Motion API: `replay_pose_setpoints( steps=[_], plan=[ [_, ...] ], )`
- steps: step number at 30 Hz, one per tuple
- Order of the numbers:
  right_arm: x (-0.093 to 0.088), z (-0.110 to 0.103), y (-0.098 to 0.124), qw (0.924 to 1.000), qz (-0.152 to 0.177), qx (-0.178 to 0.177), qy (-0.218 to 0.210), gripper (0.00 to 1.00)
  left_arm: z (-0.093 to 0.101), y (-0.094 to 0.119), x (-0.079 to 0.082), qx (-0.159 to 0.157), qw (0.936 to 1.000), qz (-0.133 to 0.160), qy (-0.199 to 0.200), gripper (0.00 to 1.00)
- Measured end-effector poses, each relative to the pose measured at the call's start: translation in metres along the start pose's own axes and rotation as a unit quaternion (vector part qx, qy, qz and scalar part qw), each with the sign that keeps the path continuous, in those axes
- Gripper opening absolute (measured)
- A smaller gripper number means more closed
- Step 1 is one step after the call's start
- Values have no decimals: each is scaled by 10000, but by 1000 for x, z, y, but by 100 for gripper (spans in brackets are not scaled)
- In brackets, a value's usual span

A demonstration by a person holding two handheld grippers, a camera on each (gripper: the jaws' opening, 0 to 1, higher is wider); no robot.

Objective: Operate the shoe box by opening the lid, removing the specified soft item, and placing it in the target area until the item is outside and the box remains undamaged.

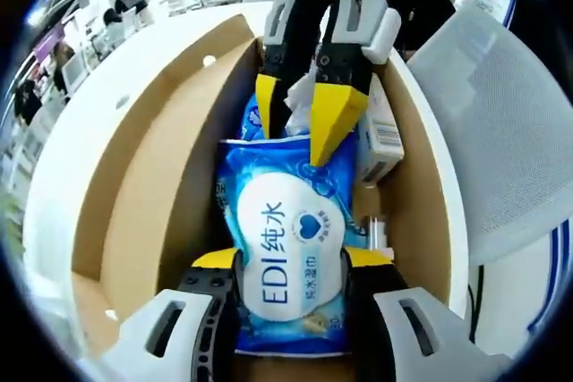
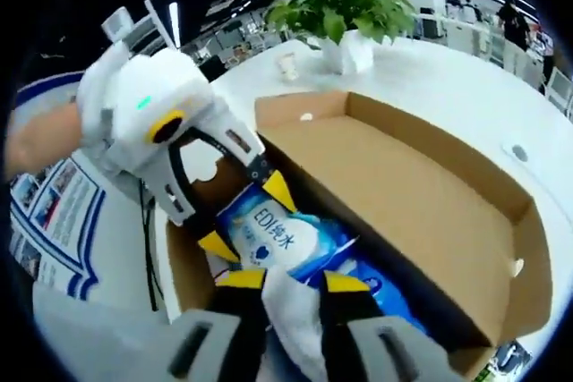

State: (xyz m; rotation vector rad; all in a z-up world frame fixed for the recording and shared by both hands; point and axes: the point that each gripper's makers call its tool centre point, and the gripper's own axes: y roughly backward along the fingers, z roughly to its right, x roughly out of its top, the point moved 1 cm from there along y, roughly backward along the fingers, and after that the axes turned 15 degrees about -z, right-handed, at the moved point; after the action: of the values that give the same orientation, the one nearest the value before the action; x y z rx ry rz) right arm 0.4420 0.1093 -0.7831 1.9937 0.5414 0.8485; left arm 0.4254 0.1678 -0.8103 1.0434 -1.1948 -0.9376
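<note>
An open brown cardboard shoe box (image 1: 148,194) lies on a white table. Inside it is a blue wet-wipes pack (image 1: 286,221) printed "EDI". My left gripper (image 1: 291,258) has a yellow-tipped jaw pressed on each long side of the pack. In the right gripper view the left gripper (image 2: 248,216) clamps the same pack (image 2: 286,239). The right gripper (image 1: 294,140) reaches into the far end of the box, shut on a crumpled white soft item (image 1: 300,96). In its own view, the right gripper (image 2: 292,281) holds that white item (image 2: 291,315) just above the box contents.
The box lid (image 2: 403,185) lies folded open flat on the white table (image 2: 466,96). A small white carton (image 1: 380,136) sits inside the box beside the pack. A potted plant (image 2: 345,15) and a paper cup (image 2: 288,64) stand beyond the box. A grey mesh chair (image 1: 501,131) is alongside.
</note>
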Motion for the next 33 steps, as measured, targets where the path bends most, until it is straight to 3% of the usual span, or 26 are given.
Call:
replay_pose_setpoints(
  steps=[5,10,14,26,33],
  plan=[
    [5,-3,9,9999,-72,-28,113,21,0,2,-1,31,10000,23,11,44],
    [20,-3,23,9999,89,47,11,21,1,3,-1,55,10000,40,21,44],
    [25,2,24,9999,22,-51,-95,20,1,3,-1,80,10000,28,-8,44],
    [9,18,1,9958,-573,-73,-714,18,0,8,-5,104,9999,48,61,42],
    [4,18,-15,9919,-711,-31,-1053,16,0,9,-9,140,9998,37,106,43]
  ],
)
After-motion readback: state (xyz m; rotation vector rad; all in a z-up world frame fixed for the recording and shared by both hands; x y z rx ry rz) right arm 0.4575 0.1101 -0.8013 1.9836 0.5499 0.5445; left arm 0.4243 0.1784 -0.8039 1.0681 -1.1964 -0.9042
